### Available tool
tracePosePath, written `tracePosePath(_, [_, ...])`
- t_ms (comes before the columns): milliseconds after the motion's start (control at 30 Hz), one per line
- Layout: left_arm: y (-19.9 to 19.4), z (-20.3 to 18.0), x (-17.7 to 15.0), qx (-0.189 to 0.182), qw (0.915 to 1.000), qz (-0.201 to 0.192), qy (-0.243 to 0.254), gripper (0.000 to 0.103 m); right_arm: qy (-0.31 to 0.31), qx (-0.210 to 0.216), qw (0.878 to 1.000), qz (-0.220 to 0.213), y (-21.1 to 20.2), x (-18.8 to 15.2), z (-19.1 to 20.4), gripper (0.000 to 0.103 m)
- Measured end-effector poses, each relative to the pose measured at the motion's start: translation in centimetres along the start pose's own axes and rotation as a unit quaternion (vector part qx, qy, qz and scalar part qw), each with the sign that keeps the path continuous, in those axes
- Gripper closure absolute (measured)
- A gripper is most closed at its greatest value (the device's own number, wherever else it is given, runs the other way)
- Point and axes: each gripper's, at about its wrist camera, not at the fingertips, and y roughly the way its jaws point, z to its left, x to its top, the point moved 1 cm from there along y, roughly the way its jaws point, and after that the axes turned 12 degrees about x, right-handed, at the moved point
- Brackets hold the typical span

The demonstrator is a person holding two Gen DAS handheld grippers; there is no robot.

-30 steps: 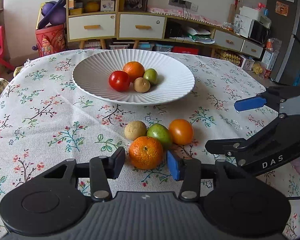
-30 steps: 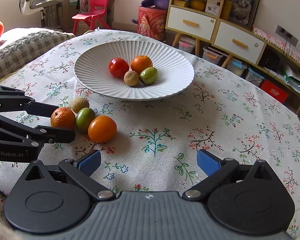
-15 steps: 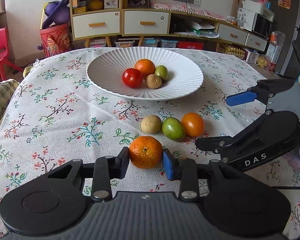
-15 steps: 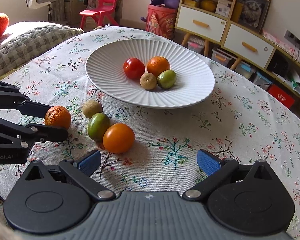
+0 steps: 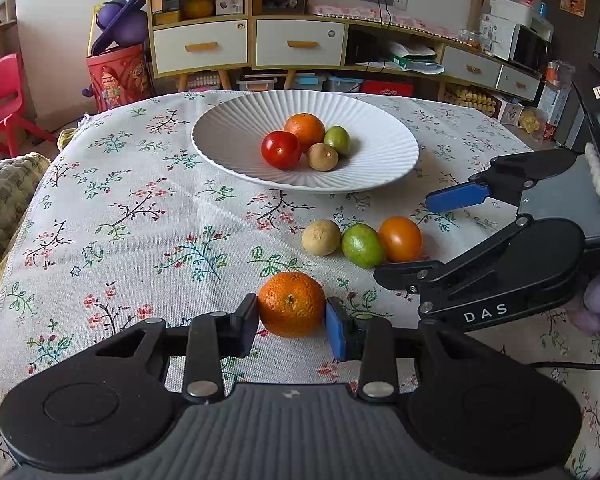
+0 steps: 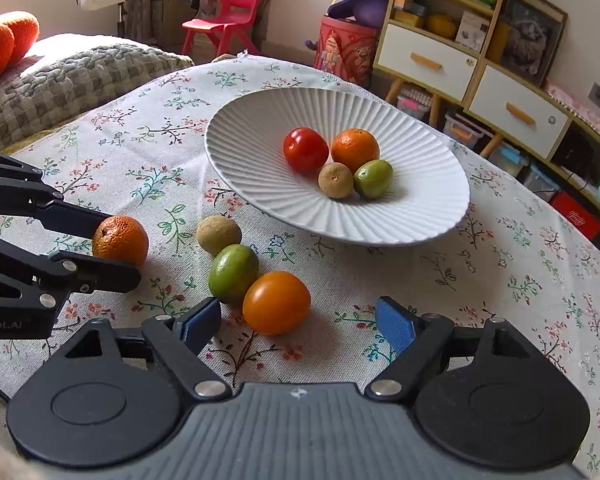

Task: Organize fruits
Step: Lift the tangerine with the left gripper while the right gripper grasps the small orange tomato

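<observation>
My left gripper [image 5: 291,314] is shut on a rough orange mandarin [image 5: 292,304], held just off the tablecloth; it also shows in the right wrist view [image 6: 120,239]. My right gripper [image 6: 298,322] is open, its pads either side of a smooth orange tomato [image 6: 277,302]. A green fruit [image 6: 233,274] and a tan fruit [image 6: 219,234] lie beside it. The white ribbed plate [image 6: 420,216] holds a red tomato [image 6: 305,150], a mandarin [image 6: 355,150], a tan fruit [image 6: 336,180] and a green fruit [image 6: 373,178].
The floral tablecloth [image 5: 140,240] covers the round table. A grey woven cushion [image 6: 72,80] lies past the left edge. Shelves and drawers [image 5: 252,40] stand behind the table, with a red child's chair [image 6: 228,20] on the floor.
My left gripper closed on the mandarin and drew it away from the other loose fruits. My right gripper moved forward around the orange tomato and narrowed its opening.
</observation>
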Motion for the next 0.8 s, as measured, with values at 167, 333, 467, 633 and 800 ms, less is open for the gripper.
tracePosePath(167, [0.00, -0.01, 0.02, 0.000, 1.0000, 0.000, 0.001, 0.082, -0.003, 0.012, 1.000, -0.003, -0.14, 0.04, 0.18, 0.036])
tracePosePath(333, [0.00, -0.02, 0.03, 0.000, 1.0000, 0.000, 0.000, 0.082, 0.000, 0.018, 1.000, -0.005, -0.29, 0.10, 0.15, 0.050])
tracePosePath(467, [0.00, -0.01, 0.02, 0.000, 1.0000, 0.000, 0.000, 0.082, 0.004, 0.019, 1.000, -0.006, -0.27, 0.16, 0.00, 0.060])
tracePosePath(633, [0.00, -0.02, 0.03, 0.000, 1.0000, 0.000, 0.000, 0.082, 0.011, 0.026, 1.000, -0.008, -0.40, 0.16, -0.13, 0.070])
tracePosePath(800, [-0.01, -0.02, 0.04, -0.001, 1.0000, 0.000, 0.000, 0.082, 0.018, 0.027, 0.999, -0.012, -0.63, 0.15, -0.19, 0.071])
